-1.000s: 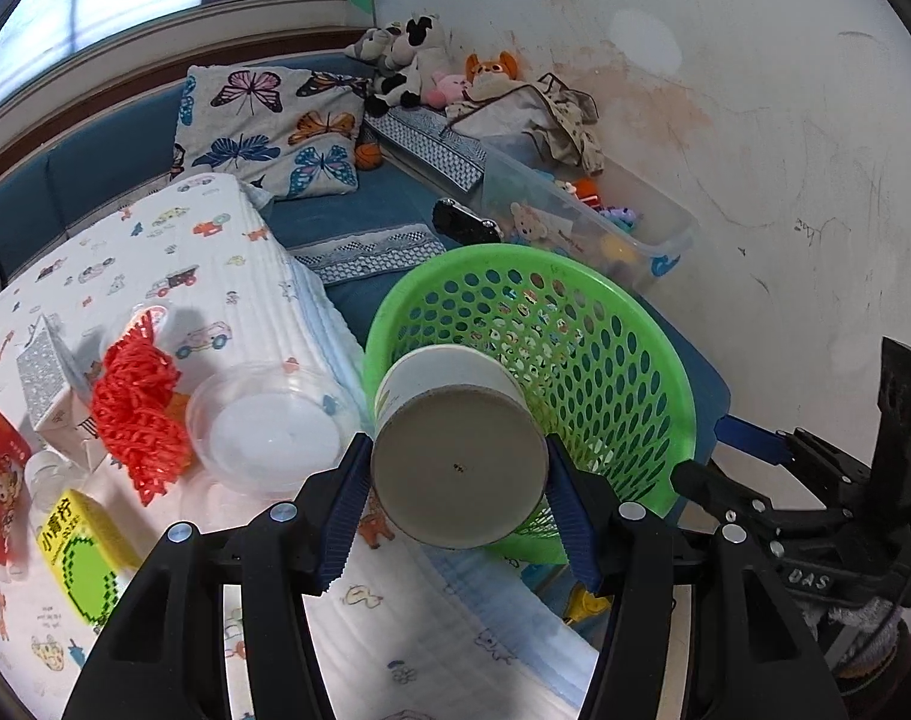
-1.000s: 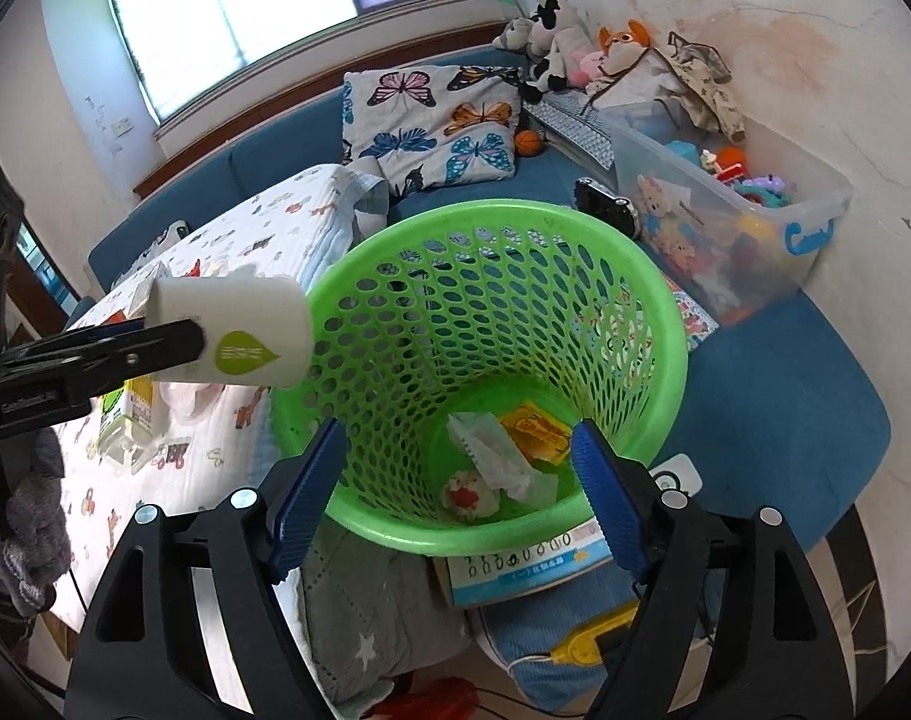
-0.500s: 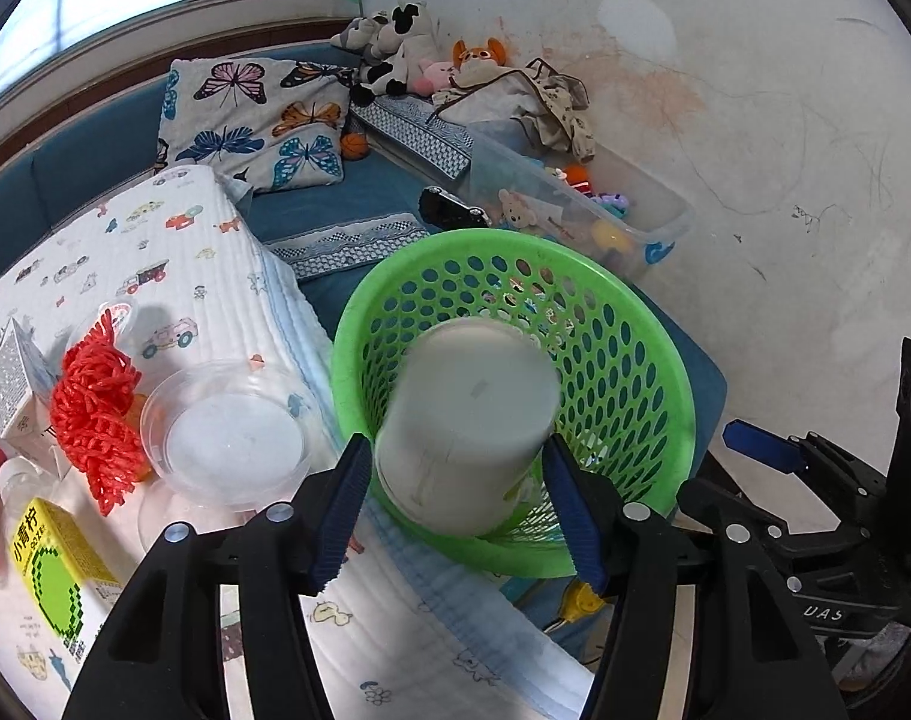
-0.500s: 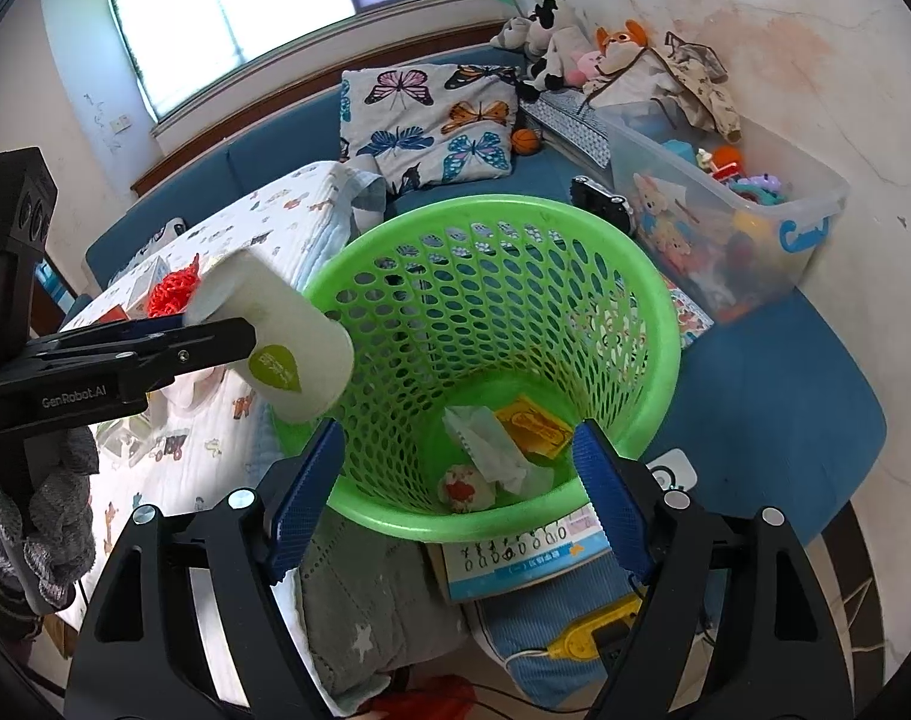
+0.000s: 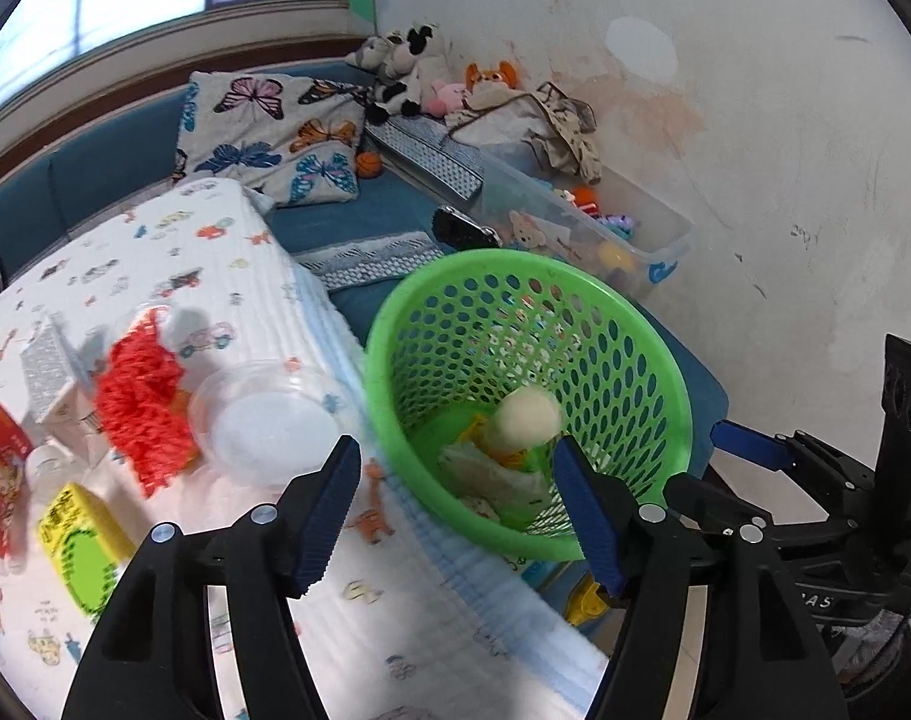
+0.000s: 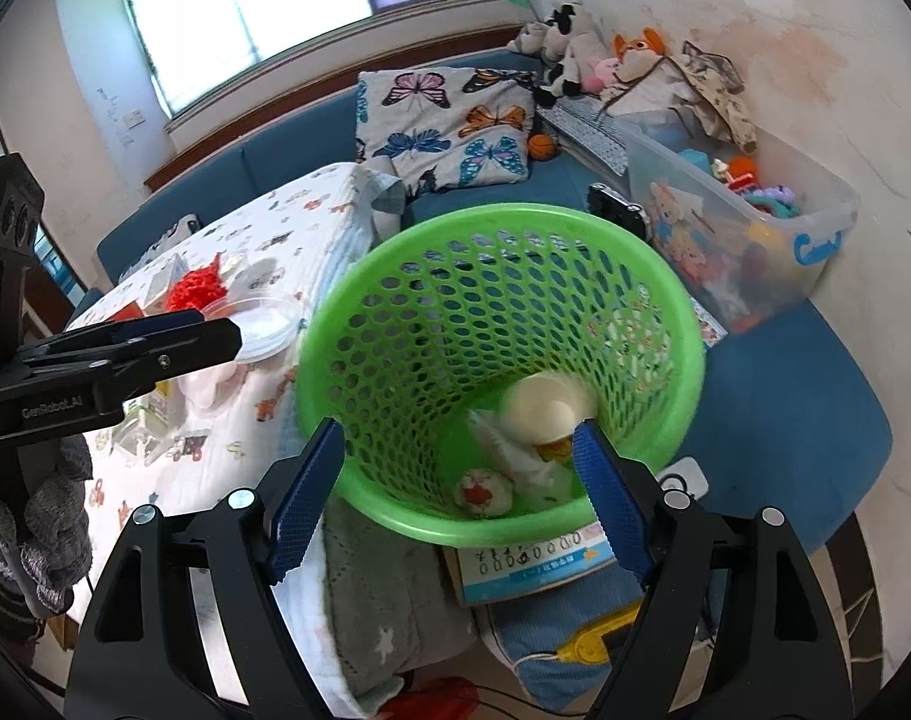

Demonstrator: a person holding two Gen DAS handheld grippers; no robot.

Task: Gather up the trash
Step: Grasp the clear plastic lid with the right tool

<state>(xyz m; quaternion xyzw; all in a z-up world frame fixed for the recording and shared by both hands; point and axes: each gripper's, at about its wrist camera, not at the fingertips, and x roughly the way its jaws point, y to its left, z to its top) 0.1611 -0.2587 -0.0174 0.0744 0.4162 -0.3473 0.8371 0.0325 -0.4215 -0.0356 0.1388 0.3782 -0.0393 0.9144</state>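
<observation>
In the green basket (image 5: 665,396): white cup (image 5: 527,417) — blurred, atop crumpled paper (image 6: 509,450).
Your left gripper (image 5: 455,507): jaws just widened, nothing between.
Your right gripper (image 6: 455,495): spread — straddling the basket's near rim.

Left gripper (image 5: 455,504) jaws just opened, nothing between them; white paper cup (image 5: 526,417), blurred, inside green basket (image 5: 665,396) atop crumpled wrappers (image 5: 491,480); red mesh (image 5: 140,396) on printed cloth (image 5: 173,258).

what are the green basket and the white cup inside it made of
Green basket: looks like moulded plastic, slightly glossy, with a regular grid of punched holes and a smooth rim. White cup: probably paper or thin card, matte off-white; it is motion-blurred, so this is less certain.
</observation>
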